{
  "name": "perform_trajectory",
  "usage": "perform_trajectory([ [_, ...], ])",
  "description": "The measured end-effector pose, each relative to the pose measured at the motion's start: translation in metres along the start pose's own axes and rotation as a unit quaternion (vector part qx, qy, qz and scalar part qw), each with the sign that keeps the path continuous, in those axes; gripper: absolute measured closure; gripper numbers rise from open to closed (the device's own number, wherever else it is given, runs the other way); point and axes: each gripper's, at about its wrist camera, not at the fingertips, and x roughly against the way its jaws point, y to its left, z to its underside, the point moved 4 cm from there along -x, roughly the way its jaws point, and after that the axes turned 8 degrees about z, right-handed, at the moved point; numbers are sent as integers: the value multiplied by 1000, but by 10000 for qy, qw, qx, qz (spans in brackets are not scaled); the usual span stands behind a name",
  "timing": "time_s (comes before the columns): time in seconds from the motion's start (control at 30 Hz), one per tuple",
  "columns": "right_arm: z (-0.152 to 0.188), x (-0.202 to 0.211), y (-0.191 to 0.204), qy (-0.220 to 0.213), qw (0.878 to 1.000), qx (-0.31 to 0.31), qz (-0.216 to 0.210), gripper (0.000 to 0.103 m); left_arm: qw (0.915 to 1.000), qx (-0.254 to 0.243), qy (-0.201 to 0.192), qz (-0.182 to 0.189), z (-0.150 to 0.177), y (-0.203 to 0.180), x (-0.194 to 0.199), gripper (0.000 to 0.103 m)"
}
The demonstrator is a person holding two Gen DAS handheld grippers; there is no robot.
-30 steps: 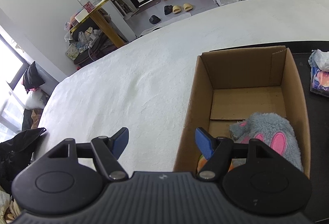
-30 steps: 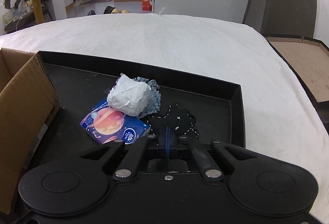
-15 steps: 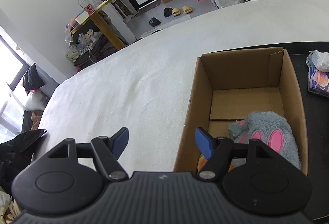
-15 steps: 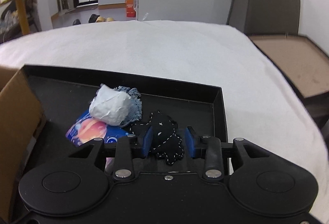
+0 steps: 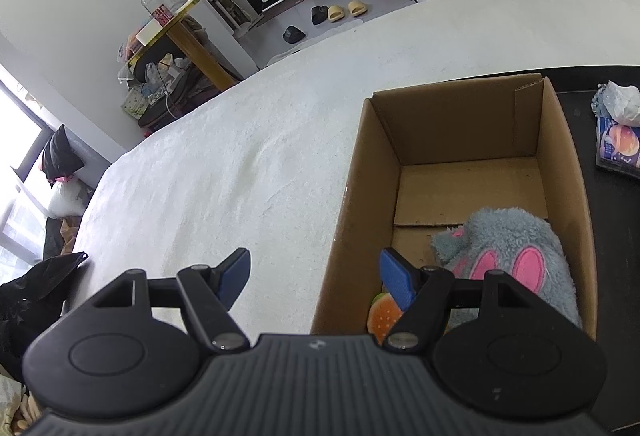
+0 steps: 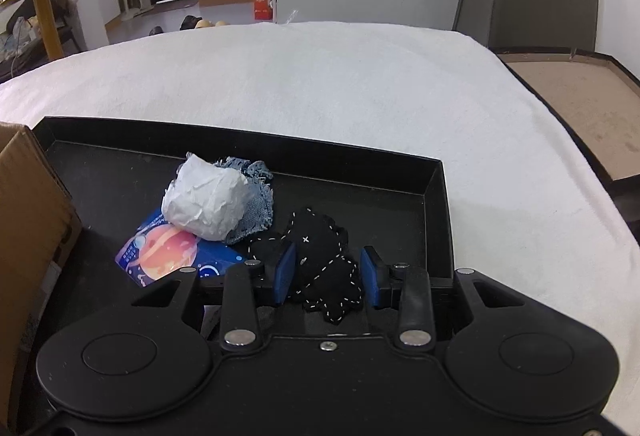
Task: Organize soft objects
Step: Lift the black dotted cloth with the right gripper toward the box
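In the right wrist view my right gripper (image 6: 326, 274) is open, its blue pads on either side of a black stitched felt toy (image 6: 320, 264) that lies in a black tray (image 6: 436, 203). A crumpled white wad (image 6: 204, 203), a scrap of denim (image 6: 256, 203) and a blue planet-print packet (image 6: 172, 252) lie left of it. In the left wrist view my left gripper (image 5: 316, 276) is open and empty, held over the left wall of a cardboard box (image 5: 348, 203). The box holds a grey plush with pink ears (image 5: 512, 256) and an orange toy (image 5: 382, 316).
Box and tray sit side by side on a white fuzzy cover (image 6: 340, 83). A brown framed board (image 6: 580, 103) lies at the right. A black bag (image 5: 28, 288) sits at the cover's left edge. A yellow table, slippers and an orange carton stand on the floor behind.
My right gripper has opened from shut and now straddles the black felt toy, having shifted right. The left gripper has stayed open and nearly still.
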Motion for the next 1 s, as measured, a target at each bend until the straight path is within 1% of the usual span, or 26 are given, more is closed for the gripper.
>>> perform_trajectory([
  [0.07,0,-1,-3,54,9999,-108,-86,68,10000,17,-4,3,1,1,1,33],
  [0.17,-1,-4,-12,223,9984,-386,-340,76,10000,56,-6,16,3,3,4,33],
  [0.23,-1,-5,-15,275,9977,-437,-437,80,10000,42,-19,14,4,4,6,33],
  [0.4,0,3,-17,295,9971,-506,-485,89,10000,49,-75,37,6,5,12,33],
  [0.5,-1,11,-18,323,9972,-523,-420,92,9999,86,-73,46,8,6,13,33],
  [0.53,-1,14,-19,314,9972,-533,-410,97,9999,114,-70,60,9,7,13,33],
  [0.7,1,29,-22,256,9972,-559,-425,97,9998,158,-76,126,13,12,17,33],
  [0.87,3,44,-23,201,9971,-593,-442,97,9994,175,-163,233,15,14,20,33],
  [1.0,2,60,-22,84,9968,-620,-502,97,9986,256,-175,419,20,17,19,33],
])
